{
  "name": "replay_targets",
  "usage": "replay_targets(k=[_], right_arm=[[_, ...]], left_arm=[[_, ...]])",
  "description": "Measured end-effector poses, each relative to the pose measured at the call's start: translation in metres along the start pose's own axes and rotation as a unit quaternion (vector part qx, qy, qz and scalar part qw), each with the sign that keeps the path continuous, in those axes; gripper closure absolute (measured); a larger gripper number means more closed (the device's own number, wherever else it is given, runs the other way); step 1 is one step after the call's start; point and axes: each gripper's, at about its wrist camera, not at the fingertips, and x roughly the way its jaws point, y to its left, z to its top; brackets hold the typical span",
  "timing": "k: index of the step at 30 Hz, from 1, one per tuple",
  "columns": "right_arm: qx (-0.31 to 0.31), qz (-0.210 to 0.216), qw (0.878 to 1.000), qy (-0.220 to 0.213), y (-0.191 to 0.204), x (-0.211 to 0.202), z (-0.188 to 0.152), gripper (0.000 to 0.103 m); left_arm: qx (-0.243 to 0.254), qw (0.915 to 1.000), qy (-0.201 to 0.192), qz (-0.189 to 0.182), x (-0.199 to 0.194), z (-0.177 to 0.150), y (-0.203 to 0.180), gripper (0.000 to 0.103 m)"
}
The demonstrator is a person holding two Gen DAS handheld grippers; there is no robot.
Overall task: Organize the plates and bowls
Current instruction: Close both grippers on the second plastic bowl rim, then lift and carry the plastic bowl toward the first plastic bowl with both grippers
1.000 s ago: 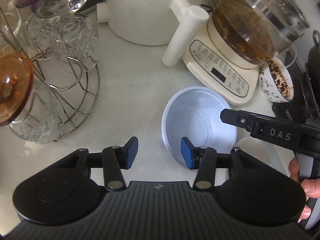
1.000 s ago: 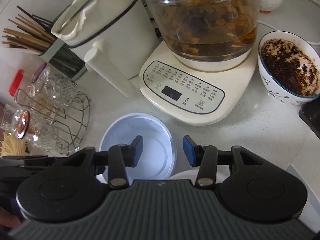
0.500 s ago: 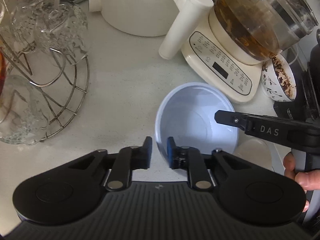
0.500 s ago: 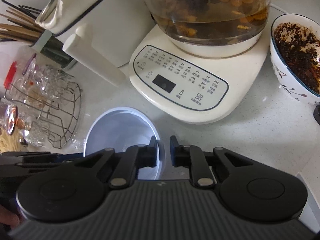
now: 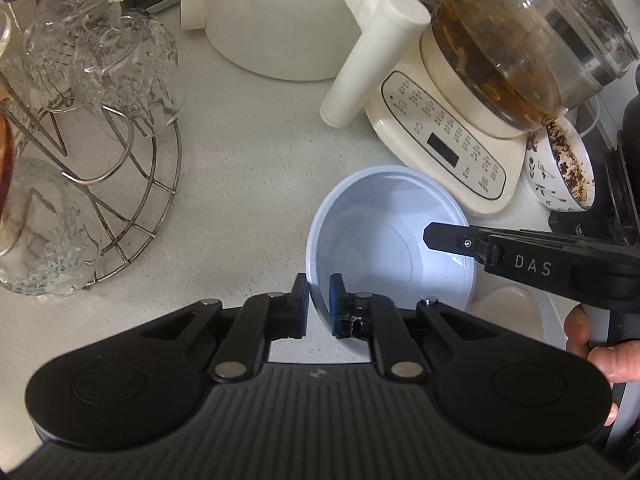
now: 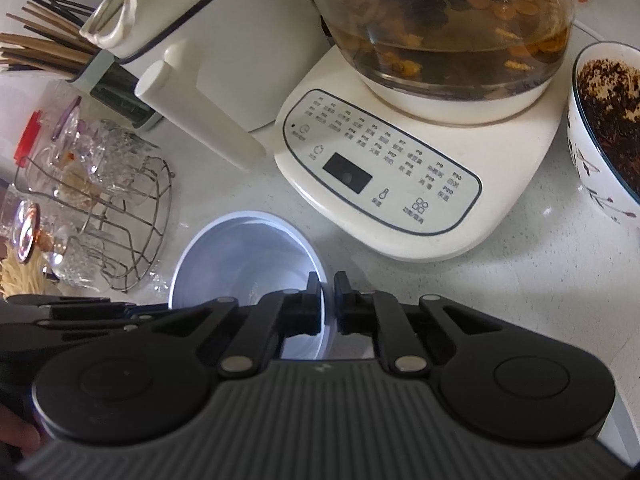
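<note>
On the tabletop [image 5: 248, 168], a wire rack [image 5: 132, 208] of glasses stands at the left, the pale bowl [image 5: 384, 240] sits in the middle, and a kettle base [image 5: 444, 144] lies just beyond it, with a patterned bowl [image 5: 560, 168] of dark bits at the far right. The left gripper [image 5: 319, 304] has its jaws pinched on the bowl's near rim, one pad outside and one inside. The right gripper [image 6: 327, 300] likewise has its jaws clamped on the bowl's right rim, both pairs having just been closing on it.
</note>
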Motion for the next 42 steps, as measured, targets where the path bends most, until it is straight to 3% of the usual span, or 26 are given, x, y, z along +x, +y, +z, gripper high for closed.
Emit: replay_targets(k=[16,25,42], right_arm=[[-0.039,0.018,0.999,-0.009,0.028,-0.021,-0.001,0.094],[-0.087,0.039,0.995,-0.003,0.064,-0.035,-0.014,0.094],[-0.143,0.074,0.987,0.002,0.115,-0.056,-0.048,0.093]], left_arm=[[-0.047,0.9976,-0.050,0.010,-0.052,-0.033,0.015,0.091],[-0.098,0.9906,-0.094,0.018,-0.094,-0.063,0.039,0.091],[-0.146,0.9779,-0.146,0.034,-0.151,-0.125,0.065,0.091]])
